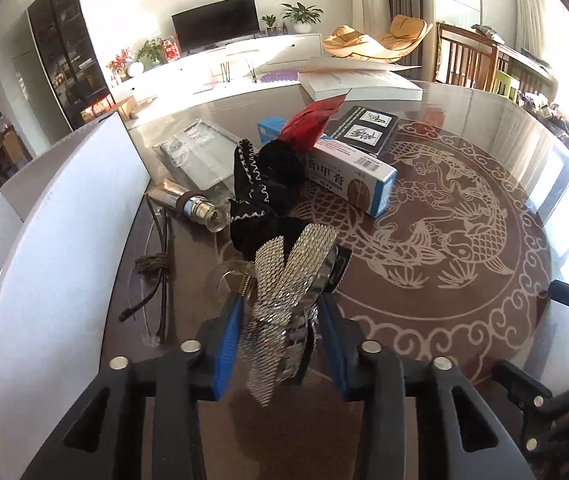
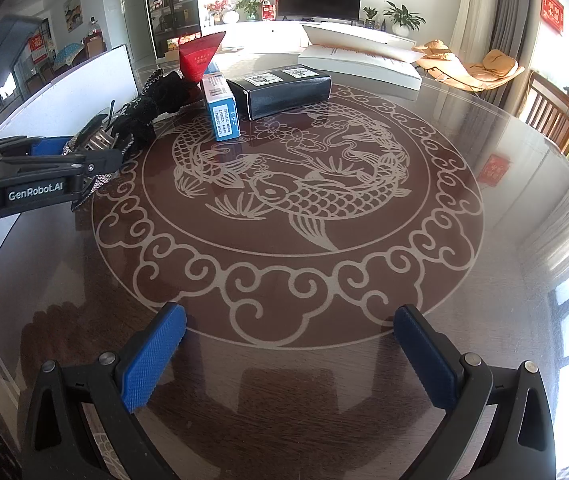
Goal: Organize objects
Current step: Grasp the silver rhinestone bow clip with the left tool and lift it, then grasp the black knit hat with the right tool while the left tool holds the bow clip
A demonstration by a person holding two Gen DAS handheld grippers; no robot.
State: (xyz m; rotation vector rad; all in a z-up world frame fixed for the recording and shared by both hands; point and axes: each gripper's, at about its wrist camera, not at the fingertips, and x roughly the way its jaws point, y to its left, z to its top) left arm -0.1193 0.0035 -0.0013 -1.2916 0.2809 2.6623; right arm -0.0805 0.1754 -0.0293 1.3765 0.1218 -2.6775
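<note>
Holding a silver mesh watch (image 1: 284, 304), the left gripper (image 1: 280, 320) is closing its jaws narrowly on the band, the blue pads (image 1: 226, 348) pressing from either side. The watch is standing with its long axis running forward and up out of the jaws, the two mesh straps fanning apart above them and the metal case sitting just right of the straps. To the left of the jaws, a white box (image 1: 64, 216) is standing with its wall close by, and this looks like the place the watch is meant to go, though that is a judgement. On the desk (image 1: 464, 280) between box and jaws a pair of glasses (image 1: 152, 292) is lying, with a small tube (image 1: 188, 204) beyond. Straight ahead of the jaws, nearly touching the strap tips, a black glove (image 1: 264, 196) is lying, and past it a blue-and-white carton (image 1: 356, 172), a red packet (image 1: 312, 124) and a black box (image 1: 364, 128).

The right gripper (image 2: 290, 356) is hovering low over bare desk, jaws wide apart and holding nothing. Everything is lying far forward and left of it, so the left hand is much nearer the box; a short swing left, clearing the glasses, should do.
</note>
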